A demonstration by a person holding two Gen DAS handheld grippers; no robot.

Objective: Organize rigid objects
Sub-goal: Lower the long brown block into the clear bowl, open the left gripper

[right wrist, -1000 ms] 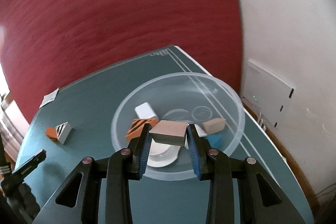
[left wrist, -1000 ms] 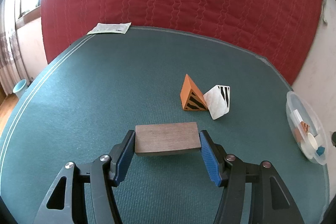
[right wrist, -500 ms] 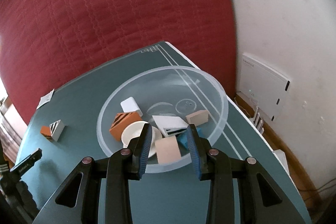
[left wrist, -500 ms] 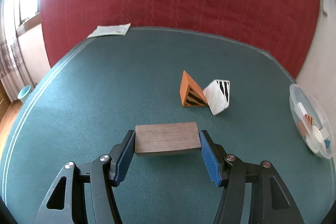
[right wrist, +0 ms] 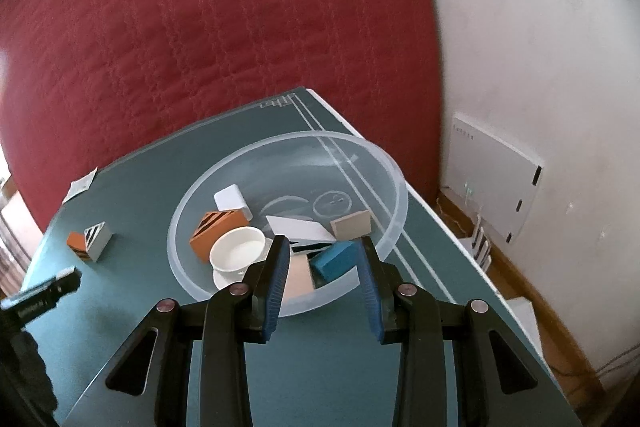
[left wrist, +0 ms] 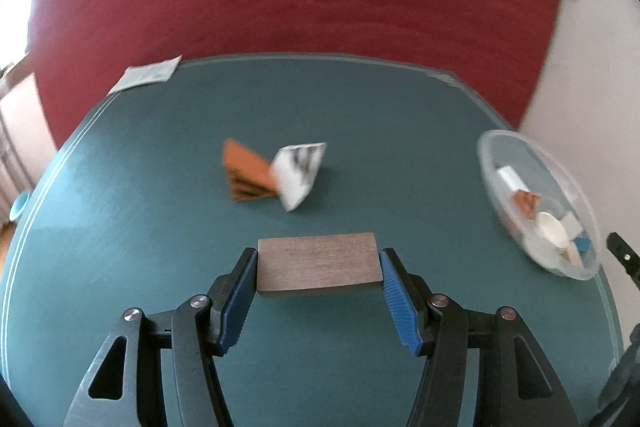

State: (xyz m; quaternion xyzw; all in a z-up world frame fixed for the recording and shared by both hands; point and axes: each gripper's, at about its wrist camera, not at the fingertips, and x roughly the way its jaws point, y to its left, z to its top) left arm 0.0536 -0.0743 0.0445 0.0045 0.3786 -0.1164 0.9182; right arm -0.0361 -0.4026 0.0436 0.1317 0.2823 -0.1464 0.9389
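Right now the left gripper (left wrist: 318, 275) has its blue pads clamped on both ends of the wooden block (left wrist: 317, 264), carried flat above the green table (left wrist: 160, 227), prob so it can go into the clear bowl (left wrist: 496, 147) at far right w/ the other pieces. Right gripper (right wrist: 323, 269) hangs over the bowl's near rim, jaws narrow, nothing between them; a sec ago it held a tan block (right wrist: 298, 282), which now lies in the bowl. Orange wedge (left wrist: 244, 175) & white wedge (left wrist: 298, 169) wait mid-table

red quilt (left wrist: 320, 7), paper slip (left wrist: 146, 77), wall panel (right wrist: 496, 183)
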